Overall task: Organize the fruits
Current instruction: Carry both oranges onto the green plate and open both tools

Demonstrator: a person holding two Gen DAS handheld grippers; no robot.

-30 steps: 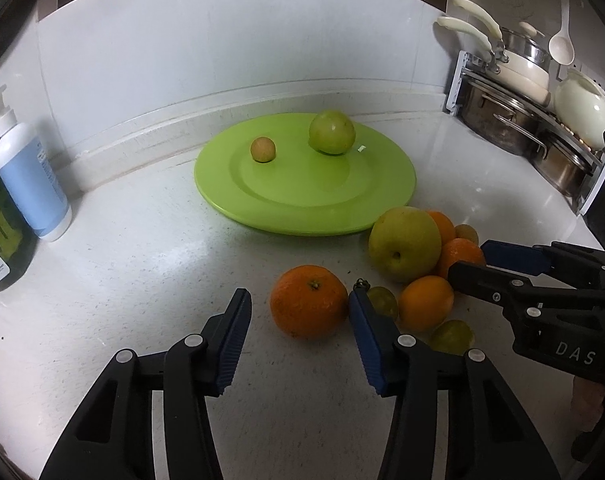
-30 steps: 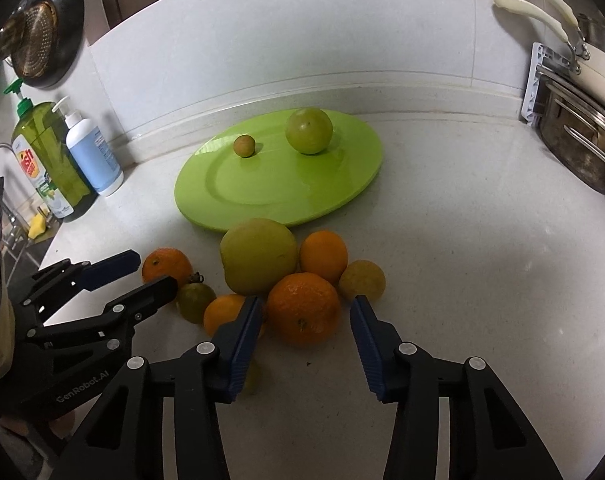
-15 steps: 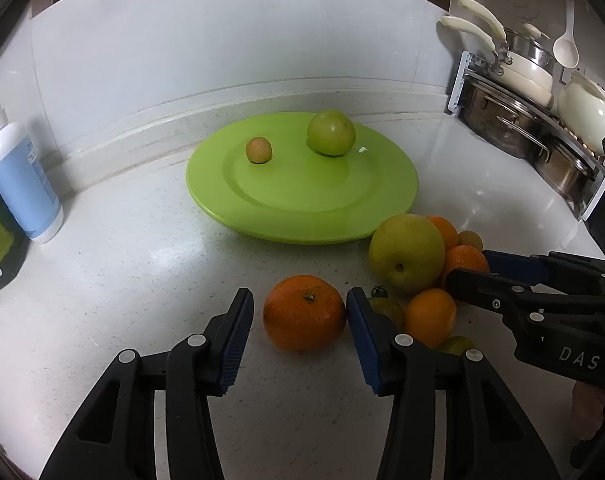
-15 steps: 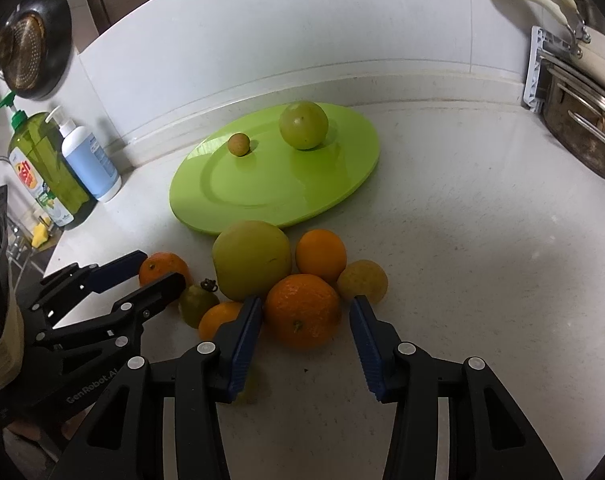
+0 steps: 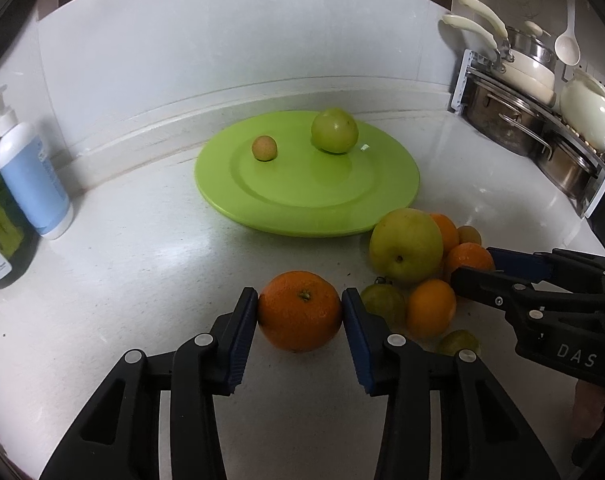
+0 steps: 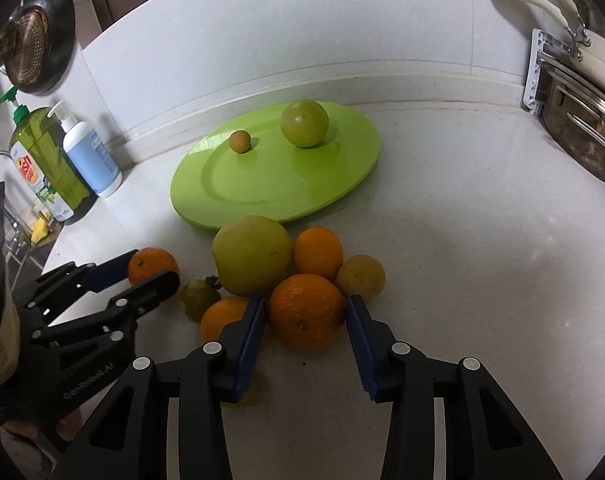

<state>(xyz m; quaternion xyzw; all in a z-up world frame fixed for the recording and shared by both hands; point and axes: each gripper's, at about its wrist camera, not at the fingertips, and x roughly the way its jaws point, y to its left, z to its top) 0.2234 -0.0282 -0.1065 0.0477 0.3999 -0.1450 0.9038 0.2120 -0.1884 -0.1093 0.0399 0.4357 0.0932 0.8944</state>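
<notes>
Left gripper (image 5: 300, 312): blue pads clamped against a round orange (image 5: 300, 311) on the white countertop (image 5: 142, 264). Right gripper (image 6: 305, 316): jaws straddling a second orange (image 6: 306, 310) in the fruit pile, contact unclear. Beyond: round lime-green plate (image 5: 302, 200) bearing a green apple (image 5: 334, 130) and a small tan fruit (image 5: 264, 148).

home kitchen | pots on rack (image 5: 514, 120) | dish soap bottle (image 6: 48, 164) | white countertop (image 6: 462, 240)

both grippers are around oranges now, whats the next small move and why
Probably lift the left hand-held gripper straight up: its pads look pressed against both sides of the lone orange, which still sits on the counter. The green plate has bare room. The right hand-held gripper should likely close first; a sliver of gap shows beside its orange.
</notes>
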